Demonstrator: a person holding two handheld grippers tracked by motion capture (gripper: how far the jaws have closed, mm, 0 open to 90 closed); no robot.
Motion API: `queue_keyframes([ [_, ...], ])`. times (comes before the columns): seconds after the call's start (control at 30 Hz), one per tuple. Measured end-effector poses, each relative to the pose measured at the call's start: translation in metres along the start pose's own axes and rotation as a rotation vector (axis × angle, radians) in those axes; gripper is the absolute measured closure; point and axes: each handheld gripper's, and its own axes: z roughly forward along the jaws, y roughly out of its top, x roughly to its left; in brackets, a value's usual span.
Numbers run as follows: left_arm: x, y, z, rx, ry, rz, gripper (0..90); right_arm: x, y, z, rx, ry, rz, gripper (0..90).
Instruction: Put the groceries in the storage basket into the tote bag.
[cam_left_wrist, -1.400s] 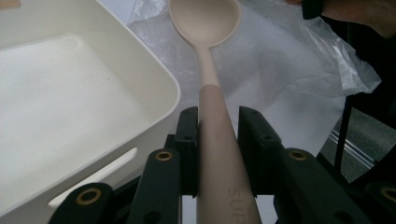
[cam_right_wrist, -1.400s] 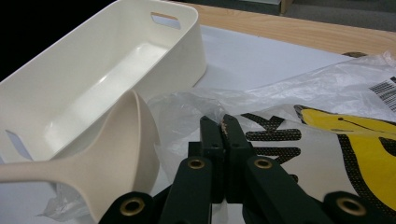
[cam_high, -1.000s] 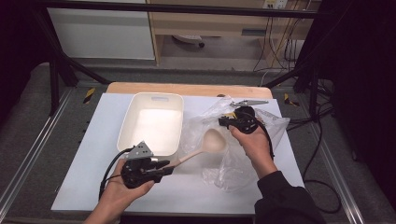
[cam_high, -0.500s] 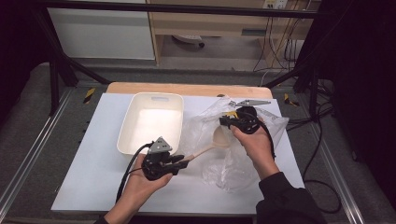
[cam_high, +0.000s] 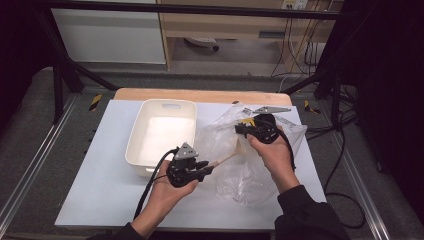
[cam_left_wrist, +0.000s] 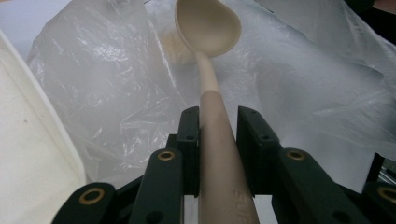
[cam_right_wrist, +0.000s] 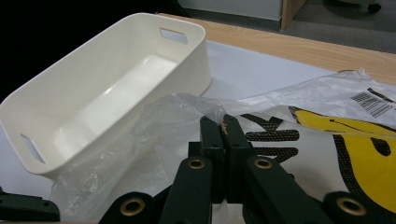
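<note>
My left gripper (cam_high: 207, 169) is shut on the handle of a beige plastic spoon (cam_high: 227, 159). In the left gripper view the jaws (cam_left_wrist: 218, 121) clamp the handle and the spoon's bowl (cam_left_wrist: 210, 28) points away, against the folds of a clear plastic bag (cam_left_wrist: 116, 84). The bag (cam_high: 250, 165) lies crumpled at the table's right half. My right gripper (cam_high: 241, 129) is shut on the bag's upper edge and holds it lifted. In the right gripper view the jaws (cam_right_wrist: 223, 123) pinch the thin film (cam_right_wrist: 177, 116) beside a yellow and black print. I cannot tell whether the spoon's bowl is inside the bag.
A white rectangular bin (cam_high: 134, 145) with handle slots stands left of the bag, its rim (cam_right_wrist: 93, 42) close to both grippers. A white mat (cam_high: 100, 190) covers the table, with a wooden edge (cam_high: 200, 95) at the back. Cables (cam_high: 345, 150) hang off the right side.
My left hand has moved right and a little down with the spoon, so the spoon's bowl now reaches the bag under my right gripper. The right hand has stayed in place.
</note>
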Motion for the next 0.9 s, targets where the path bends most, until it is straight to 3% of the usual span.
queue_keyframes([
  [0.27,0.0,0.003,0.019,-0.022,0.009,-0.013,73.1,0.004,0.001,-0.003,-0.008,-0.004,-0.012,90.0],
  [0.4,0.001,0.001,0.029,-0.007,0.016,0.0,74.6,0.004,0.001,-0.003,-0.003,-0.005,-0.016,90.0],
  [0.47,0.0,0.001,0.032,-0.031,0.02,-0.012,75.3,0.004,0.0,-0.002,0.0,-0.007,-0.019,90.0],
  [0.63,0.0,0.001,0.036,-0.045,0.018,-0.026,76.2,0.006,0.001,-0.001,0.0,-0.005,-0.021,90.0],
  [0.9,-0.005,-0.002,0.036,-0.052,0.023,-0.016,76.4,0.008,-0.001,-0.002,0.005,-0.003,-0.032,90.0],
])
